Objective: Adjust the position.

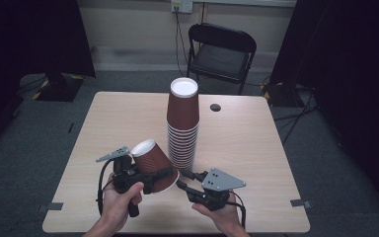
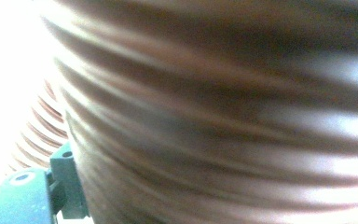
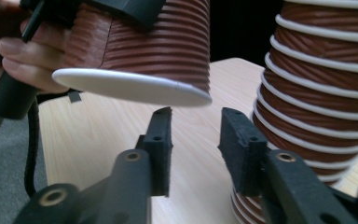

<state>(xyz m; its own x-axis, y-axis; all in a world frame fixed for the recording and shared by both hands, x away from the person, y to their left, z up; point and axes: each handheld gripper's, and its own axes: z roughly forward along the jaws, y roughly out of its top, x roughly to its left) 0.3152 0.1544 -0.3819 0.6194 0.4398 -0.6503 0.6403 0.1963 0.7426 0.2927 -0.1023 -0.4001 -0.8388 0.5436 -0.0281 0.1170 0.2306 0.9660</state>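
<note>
The counter [image 1: 118, 123], a pale wood top, takes up the middle of the high view. Behind it, at the upper centre of the frame, stands a black folding chair [image 1: 221, 54]. On the counter, just right of centre, rises a tall stack of cups [image 1: 182, 128], brown ribbed paper with white rims, upside down. Lower left of the stack, a single brown cup [image 1: 154, 165] is held off the counter, tilted, its white base toward the upper left and its rim toward the lower right. The left gripper [image 1: 143, 180] has its fingers clenched across this cup's ribbed wall. The right gripper [image 1: 186, 179], at the lower centre, points at the cup's rim; its fingers [image 3: 161, 140] stand parted just below that rim with nothing between them.
</note>
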